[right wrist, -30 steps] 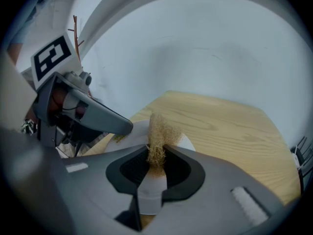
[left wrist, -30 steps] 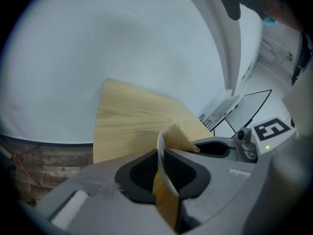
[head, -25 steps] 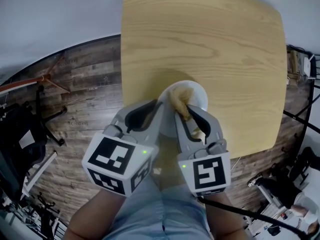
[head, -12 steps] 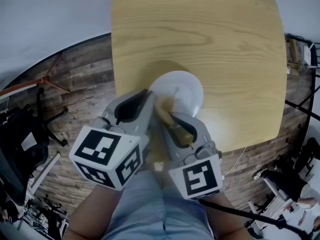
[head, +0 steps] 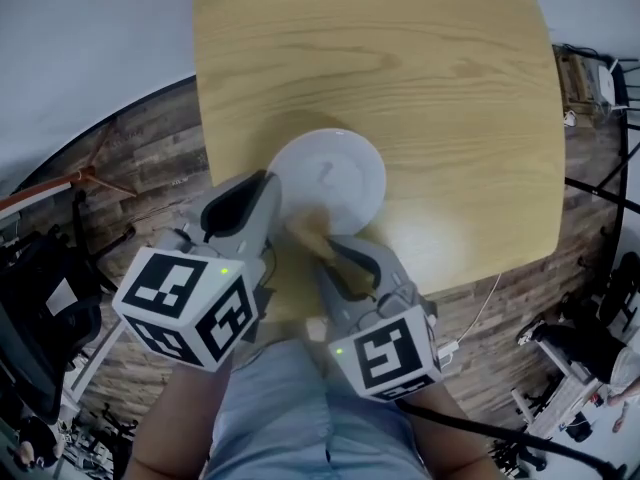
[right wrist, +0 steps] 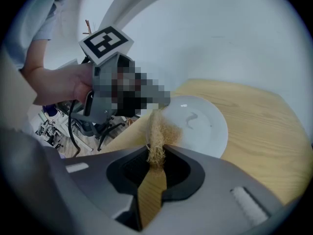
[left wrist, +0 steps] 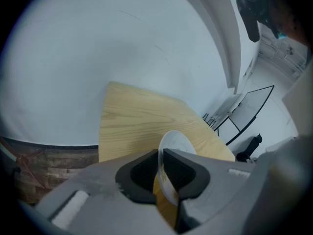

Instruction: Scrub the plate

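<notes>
A white plate (head: 335, 178) with a small dark squiggle (right wrist: 191, 119) lies near the front of the wooden table (head: 430, 78). My left gripper (head: 268, 200) is shut on the plate's left rim; in the left gripper view the rim (left wrist: 172, 142) stands edge-on between the jaws of that gripper (left wrist: 160, 153). My right gripper (head: 322, 253) is shut on a tan fibrous scrubber (head: 305, 230), whose tip rests at the plate's near-left rim. In the right gripper view the scrubber (right wrist: 159, 131) sticks out of the gripper (right wrist: 157, 156) toward the plate (right wrist: 208, 131).
The table's front edge (head: 300, 308) runs just under both grippers, with wood-plank floor (head: 150, 158) beyond the left side. A dark chair (head: 40, 288) stands at the far left and cluttered gear (head: 590, 348) at the right. A hand (right wrist: 58, 84) holds the left gripper.
The right gripper has drawn the scrubber from the middle of the plate to its near-left rim, baring the squiggle. The left gripper keeps its hold on the rim.
</notes>
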Available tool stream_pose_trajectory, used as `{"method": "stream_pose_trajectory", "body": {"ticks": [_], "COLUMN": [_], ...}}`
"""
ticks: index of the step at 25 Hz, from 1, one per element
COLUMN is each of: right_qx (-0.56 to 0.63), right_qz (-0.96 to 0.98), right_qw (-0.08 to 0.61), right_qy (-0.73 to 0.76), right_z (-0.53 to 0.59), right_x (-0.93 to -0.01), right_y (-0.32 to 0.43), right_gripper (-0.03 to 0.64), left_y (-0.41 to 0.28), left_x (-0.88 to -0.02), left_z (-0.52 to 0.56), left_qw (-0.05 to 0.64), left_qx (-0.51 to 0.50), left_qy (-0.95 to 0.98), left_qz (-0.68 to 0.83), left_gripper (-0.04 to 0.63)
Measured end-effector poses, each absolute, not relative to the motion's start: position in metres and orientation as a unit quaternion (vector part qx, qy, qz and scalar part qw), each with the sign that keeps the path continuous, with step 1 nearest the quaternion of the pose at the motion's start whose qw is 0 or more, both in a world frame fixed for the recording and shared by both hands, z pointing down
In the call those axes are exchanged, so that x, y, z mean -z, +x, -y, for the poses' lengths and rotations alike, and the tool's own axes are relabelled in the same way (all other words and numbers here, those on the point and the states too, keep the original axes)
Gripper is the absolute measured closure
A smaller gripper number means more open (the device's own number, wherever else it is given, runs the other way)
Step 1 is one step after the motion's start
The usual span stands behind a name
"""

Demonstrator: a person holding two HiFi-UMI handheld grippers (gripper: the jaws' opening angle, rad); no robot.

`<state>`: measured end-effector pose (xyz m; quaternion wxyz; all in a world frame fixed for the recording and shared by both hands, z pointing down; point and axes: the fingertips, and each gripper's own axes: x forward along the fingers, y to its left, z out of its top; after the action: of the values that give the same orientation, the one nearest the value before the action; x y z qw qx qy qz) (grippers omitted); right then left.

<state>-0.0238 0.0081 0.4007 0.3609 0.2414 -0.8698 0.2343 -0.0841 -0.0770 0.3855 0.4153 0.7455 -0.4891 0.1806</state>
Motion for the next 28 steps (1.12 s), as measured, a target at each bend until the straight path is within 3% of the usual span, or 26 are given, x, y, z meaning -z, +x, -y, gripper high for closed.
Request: {"method": "stream_pose_trajectory", "body": {"ticks": [28], "right_qx": [-0.234], "right_qz": [0.807], "right_qw": [0.397], "right_qy": [0.368], "right_z": [0.042], "right_x": [-0.408], "right_y": [0.063], "right_gripper": [0.546], "left_y": [-0.076], "left_x": [-0.378], "left_z": [0.072], "left_qw": [0.392], "left_qx": [-0.215], "left_qy": [0.763], "left_qz": [0.467], "left_gripper": [0.538]}}
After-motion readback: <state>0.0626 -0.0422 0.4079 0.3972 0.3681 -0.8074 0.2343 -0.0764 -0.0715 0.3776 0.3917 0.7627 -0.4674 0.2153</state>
